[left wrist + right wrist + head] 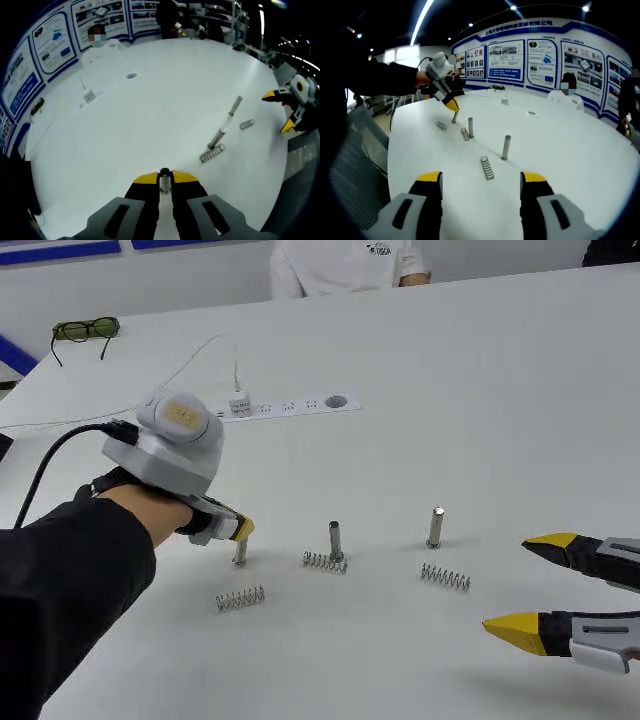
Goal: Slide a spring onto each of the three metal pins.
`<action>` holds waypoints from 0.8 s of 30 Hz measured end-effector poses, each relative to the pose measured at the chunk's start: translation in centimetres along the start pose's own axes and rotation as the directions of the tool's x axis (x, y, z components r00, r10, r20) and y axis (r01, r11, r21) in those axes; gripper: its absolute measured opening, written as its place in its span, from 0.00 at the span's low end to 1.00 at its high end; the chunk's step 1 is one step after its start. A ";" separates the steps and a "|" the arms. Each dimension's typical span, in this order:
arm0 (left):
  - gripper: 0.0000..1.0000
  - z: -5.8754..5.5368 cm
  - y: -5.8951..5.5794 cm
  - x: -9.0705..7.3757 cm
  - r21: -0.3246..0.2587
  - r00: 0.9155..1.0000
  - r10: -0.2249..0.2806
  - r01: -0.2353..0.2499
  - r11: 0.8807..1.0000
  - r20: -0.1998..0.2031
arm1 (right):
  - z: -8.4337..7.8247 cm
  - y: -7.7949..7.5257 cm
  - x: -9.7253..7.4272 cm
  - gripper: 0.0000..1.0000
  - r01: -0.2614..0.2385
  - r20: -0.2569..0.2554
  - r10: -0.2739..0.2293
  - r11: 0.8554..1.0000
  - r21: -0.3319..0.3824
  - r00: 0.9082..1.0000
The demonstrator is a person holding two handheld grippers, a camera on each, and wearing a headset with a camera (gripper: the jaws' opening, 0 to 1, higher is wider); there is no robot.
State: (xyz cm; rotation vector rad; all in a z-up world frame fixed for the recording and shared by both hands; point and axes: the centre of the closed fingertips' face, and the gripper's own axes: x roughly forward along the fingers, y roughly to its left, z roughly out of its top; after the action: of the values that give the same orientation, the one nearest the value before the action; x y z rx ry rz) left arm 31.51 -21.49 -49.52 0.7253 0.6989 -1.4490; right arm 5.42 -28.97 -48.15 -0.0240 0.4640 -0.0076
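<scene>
Left tool [243,530] is clamped on the left pin [240,554], steadying it upright. Right tool [507,583] is spread wide, empty, near the right spring [445,577]. Left spring [240,598], middle spring [325,561] and right spring all lie flat on the surface [480,420], each beside its pin, none threaded. For the pickup: pinch the spring near one end, line its axis up with the pin, lower straight; left tool must clear the pin top first. Writing: wall boards [540,55] have a Chinese header, too small to read

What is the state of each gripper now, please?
Left gripper: closed on the leftmost pin.
Right gripper: open, holding nothing.
</scene>
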 end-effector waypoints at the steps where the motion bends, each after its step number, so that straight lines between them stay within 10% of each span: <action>1: 0.07 -0.1 0.1 -0.1 -0.010 1.000 0.000 0.000 1.000 0.009 | 0.0 0.0 0.0 0.64 -0.001 0.000 0.001 1.000 0.000 1.000; 9: 0.07 -0.9 0.3 -0.9 -0.075 0.995 0.003 0.004 0.997 0.099 | 0.0 0.2 0.0 0.64 -0.004 -0.005 0.004 1.000 -0.002 1.000; 24: 0.08 -0.4 -0.4 -0.6 -0.048 0.990 0.001 0.006 0.999 0.139 | -0.2 0.3 0.2 0.64 -0.011 -0.017 0.011 1.000 -0.007 1.000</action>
State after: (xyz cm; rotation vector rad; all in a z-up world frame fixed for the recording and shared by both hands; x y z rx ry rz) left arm 31.13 -20.81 -49.24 0.5802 0.6254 -1.4647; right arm 5.49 -28.66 -48.38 -0.0288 0.4812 0.0044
